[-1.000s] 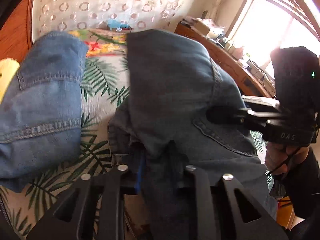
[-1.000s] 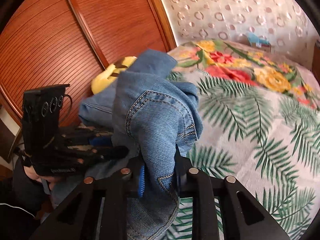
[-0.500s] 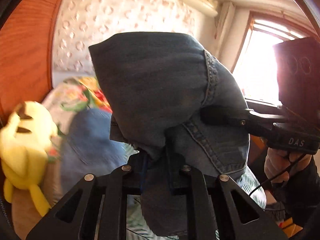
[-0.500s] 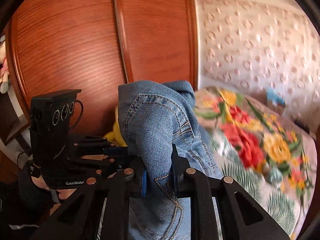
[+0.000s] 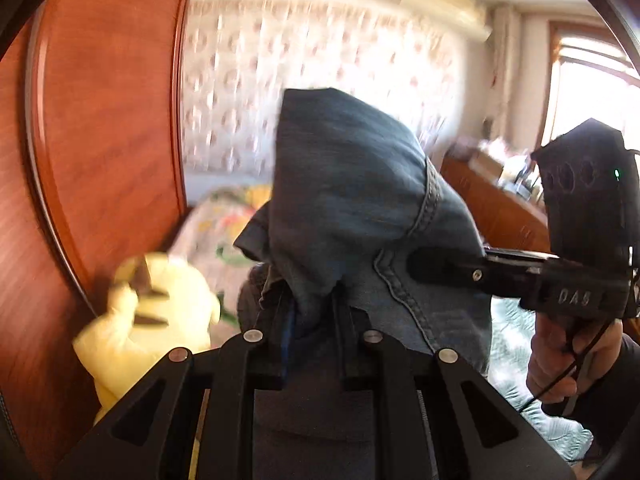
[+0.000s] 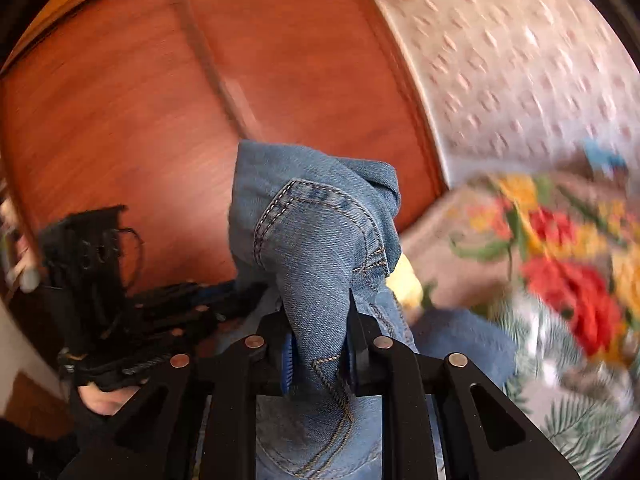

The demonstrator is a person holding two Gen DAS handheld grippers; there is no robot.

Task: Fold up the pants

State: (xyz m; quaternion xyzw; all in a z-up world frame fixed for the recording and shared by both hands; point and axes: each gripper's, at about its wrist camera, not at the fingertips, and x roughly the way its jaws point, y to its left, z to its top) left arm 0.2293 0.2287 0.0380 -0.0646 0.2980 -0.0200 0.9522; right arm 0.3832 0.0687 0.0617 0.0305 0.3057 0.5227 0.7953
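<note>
The blue denim pants [image 5: 352, 208] are lifted off the bed and bunch up in front of both cameras. My left gripper [image 5: 310, 312] is shut on a fold of the denim. My right gripper [image 6: 318, 332] is shut on another fold of the pants [image 6: 316, 240], near a stitched pocket seam. In the left wrist view the right gripper's fingers [image 5: 448, 270] reach in from the right and clamp the denim. In the right wrist view the left gripper's body [image 6: 132, 304] is at the left, close to the pants. The rest of the pants hangs below, mostly hidden.
A floral and palm-leaf bedspread [image 6: 560, 280] covers the bed below. A yellow plush toy [image 5: 152, 320] lies by the red-brown wooden wardrobe [image 5: 100, 140]. A patterned wall [image 5: 320, 60], a wooden sideboard with clutter [image 5: 492, 196] and a bright window [image 5: 592, 92] stand behind.
Both grippers have risen with the pants, lifting them from the bedspread into the air. The views now swing toward the wardrobe and wall, with motion blur.
</note>
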